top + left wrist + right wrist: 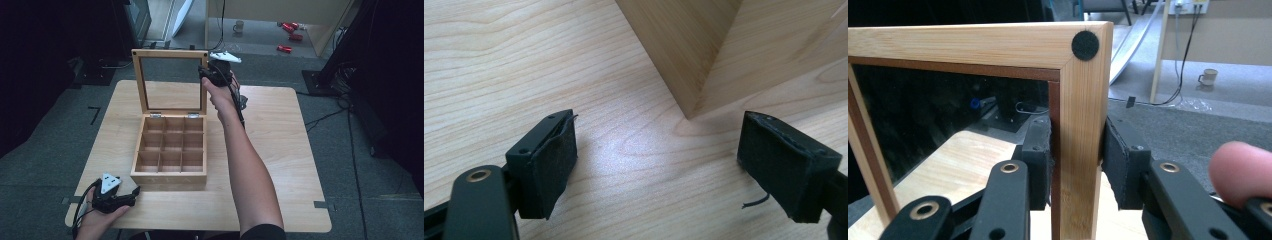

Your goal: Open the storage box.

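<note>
I am holding the right gripper (209,71) closed on the lid (170,54) of the wooden box (170,174), which is sitting near the middle of the table (280,165). The lid is standing upright from the hinges at the box's far wall, and my right jaws are clamping its right-hand frame rail just below the top corner. In the right gripper view, the two pads (1040,165) are pressing on opposite faces of that rail, directly under the round black felt dot (1085,45) at the lid's corner. The box itself is lying open, its nine compartments showing no contents. I am resting the left gripper (134,194) on the table just beside the box's near left corner. In the left gripper view, its jaws are standing wide apart with bare tabletop between them, and the box's corner (689,107) is sitting just beyond the tips, untouched by either pad.
</note>
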Available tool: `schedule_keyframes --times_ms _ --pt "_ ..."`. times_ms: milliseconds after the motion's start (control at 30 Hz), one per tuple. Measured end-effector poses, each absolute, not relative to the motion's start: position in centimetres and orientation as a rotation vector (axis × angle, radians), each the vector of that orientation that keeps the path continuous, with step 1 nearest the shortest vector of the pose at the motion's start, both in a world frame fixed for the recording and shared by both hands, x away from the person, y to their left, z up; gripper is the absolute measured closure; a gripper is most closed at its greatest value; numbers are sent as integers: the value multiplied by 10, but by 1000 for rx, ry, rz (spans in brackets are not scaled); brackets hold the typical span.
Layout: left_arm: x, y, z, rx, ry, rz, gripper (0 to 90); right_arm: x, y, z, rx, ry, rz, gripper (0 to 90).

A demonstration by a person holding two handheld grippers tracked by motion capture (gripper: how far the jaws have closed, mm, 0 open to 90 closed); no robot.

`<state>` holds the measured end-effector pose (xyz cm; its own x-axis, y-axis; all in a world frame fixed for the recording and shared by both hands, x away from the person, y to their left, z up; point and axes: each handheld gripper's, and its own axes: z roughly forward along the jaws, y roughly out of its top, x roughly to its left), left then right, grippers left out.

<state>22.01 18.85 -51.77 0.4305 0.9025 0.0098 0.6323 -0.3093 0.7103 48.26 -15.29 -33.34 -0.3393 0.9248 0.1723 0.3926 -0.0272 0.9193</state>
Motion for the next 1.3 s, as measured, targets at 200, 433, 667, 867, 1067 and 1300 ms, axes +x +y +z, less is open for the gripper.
schedule_keyframes --times_ms 200,433,667,867,1067,1300 --pt "220 188 -518 2048 1289 550 167 483 -154 -335 1396 1734 1383 632" --pt "221 188 -518 2050 1288 553 167 477 -157 -330 1374 1757 1404 547" --pt "221 188 -518 2048 1290 552 167 466 -160 -329 1351 1784 1397 423" --pt "221 188 -518 2051 1290 552 167 444 -170 -334 1316 1827 1355 221" --pt "222 188 -518 2054 1289 553 167 423 -186 -339 1311 1838 1341 137" --pt "222 187 -518 2046 1292 552 167 397 -212 -351 1292 1852 1288 125"
